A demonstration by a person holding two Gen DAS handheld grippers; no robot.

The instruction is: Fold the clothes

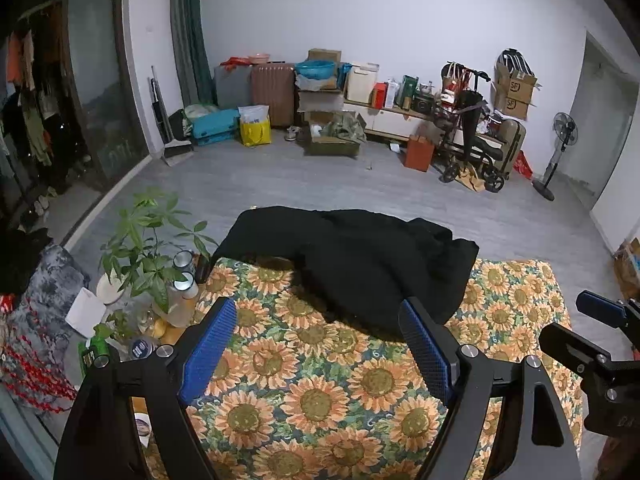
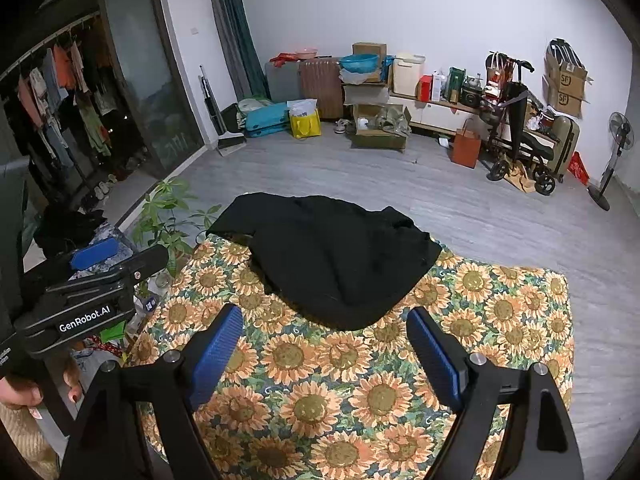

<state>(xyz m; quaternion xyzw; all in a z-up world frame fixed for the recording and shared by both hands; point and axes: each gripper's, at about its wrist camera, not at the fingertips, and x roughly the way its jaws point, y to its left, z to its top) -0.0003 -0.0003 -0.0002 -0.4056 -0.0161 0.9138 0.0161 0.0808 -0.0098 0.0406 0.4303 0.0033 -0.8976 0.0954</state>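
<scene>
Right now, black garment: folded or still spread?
Not neatly folded: the black garment lies loosely bunched and wrinkled on the sunflower cloth, far edge overhanging. Both grippers are open, touching nothing.

Tabletop (image 2: 520,320) covered in sunflower-print cloth (image 2: 320,360). Black garment (image 2: 332,256) crumpled on far half, left edge hanging over far-left corner. Near half bare cloth.

Open sunflower cloth (image 2: 340,368) lies bare before both spread grippers; a black garment (image 2: 336,264) heaps across its far end (potted plant (image 1: 148,236) and jars (image 1: 182,264) crowd the left edge).
</scene>
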